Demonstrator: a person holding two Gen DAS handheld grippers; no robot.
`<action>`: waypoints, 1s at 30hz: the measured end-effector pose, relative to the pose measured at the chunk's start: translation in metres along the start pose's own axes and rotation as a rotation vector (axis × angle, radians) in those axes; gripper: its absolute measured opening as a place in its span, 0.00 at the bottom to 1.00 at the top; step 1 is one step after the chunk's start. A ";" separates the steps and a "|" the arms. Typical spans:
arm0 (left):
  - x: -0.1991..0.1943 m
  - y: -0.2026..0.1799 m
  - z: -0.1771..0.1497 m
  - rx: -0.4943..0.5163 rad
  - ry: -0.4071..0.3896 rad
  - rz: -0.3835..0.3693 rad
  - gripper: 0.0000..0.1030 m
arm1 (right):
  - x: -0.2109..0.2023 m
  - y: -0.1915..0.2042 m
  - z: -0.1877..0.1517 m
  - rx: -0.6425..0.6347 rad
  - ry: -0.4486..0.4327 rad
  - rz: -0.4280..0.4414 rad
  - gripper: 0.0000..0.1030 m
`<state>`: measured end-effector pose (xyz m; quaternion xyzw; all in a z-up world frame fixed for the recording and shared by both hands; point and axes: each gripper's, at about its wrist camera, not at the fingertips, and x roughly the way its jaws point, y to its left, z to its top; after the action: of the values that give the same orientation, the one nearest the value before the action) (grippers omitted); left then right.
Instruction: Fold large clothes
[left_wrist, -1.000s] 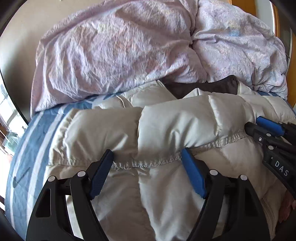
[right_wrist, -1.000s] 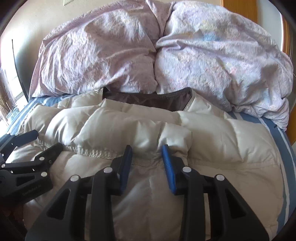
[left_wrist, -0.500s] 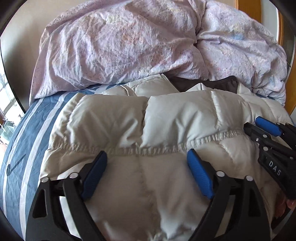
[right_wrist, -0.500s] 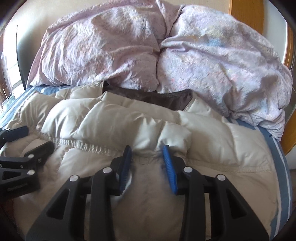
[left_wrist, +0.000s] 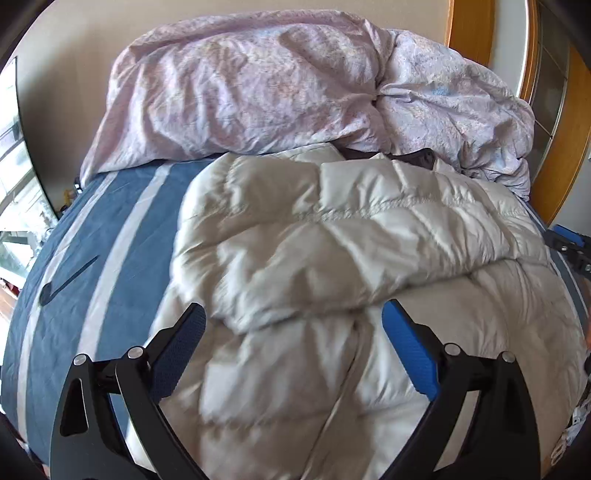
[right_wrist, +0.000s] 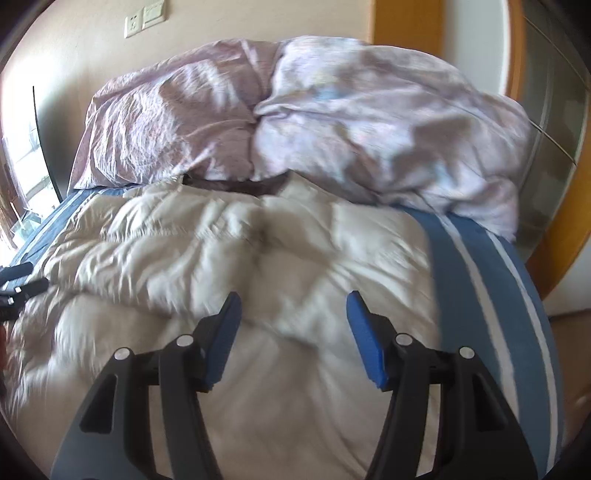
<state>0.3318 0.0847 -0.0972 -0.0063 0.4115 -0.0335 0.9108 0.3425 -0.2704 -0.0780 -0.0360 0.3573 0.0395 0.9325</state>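
Note:
A cream quilted down jacket (left_wrist: 332, 258) lies on the bed, its far part folded over the near part, with the dark lining at the collar (left_wrist: 417, 157). It also shows in the right wrist view (right_wrist: 229, 251). My left gripper (left_wrist: 293, 332) is open and empty above the jacket's near half. My right gripper (right_wrist: 293, 317) is open and empty above the jacket. The right gripper shows at the right edge of the left wrist view (left_wrist: 572, 245). The left gripper shows at the left edge of the right wrist view (right_wrist: 18, 284).
The bed has a blue sheet with white stripes (left_wrist: 110, 258), also in the right wrist view (right_wrist: 491, 295). A crumpled lilac duvet (left_wrist: 295, 92) is heaped at the head against the wall. A wooden frame (right_wrist: 406, 22) stands at the right.
Both grippers have drawn back and up from the jacket's folded edge. The right gripper, nearly closed on the fold before, has opened wide. The fold now lies flat on the jacket.

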 end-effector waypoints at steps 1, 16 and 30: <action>-0.006 0.006 -0.007 -0.003 0.003 0.008 0.94 | -0.007 -0.008 -0.007 0.003 0.002 -0.006 0.59; -0.049 0.075 -0.113 -0.099 0.099 -0.127 0.91 | -0.066 -0.136 -0.160 0.246 0.186 0.050 0.64; -0.073 0.056 -0.144 0.004 0.121 -0.235 0.74 | -0.075 -0.117 -0.199 0.271 0.203 0.276 0.56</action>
<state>0.1788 0.1476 -0.1396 -0.0507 0.4622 -0.1410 0.8740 0.1666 -0.4093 -0.1709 0.1349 0.4532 0.1146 0.8737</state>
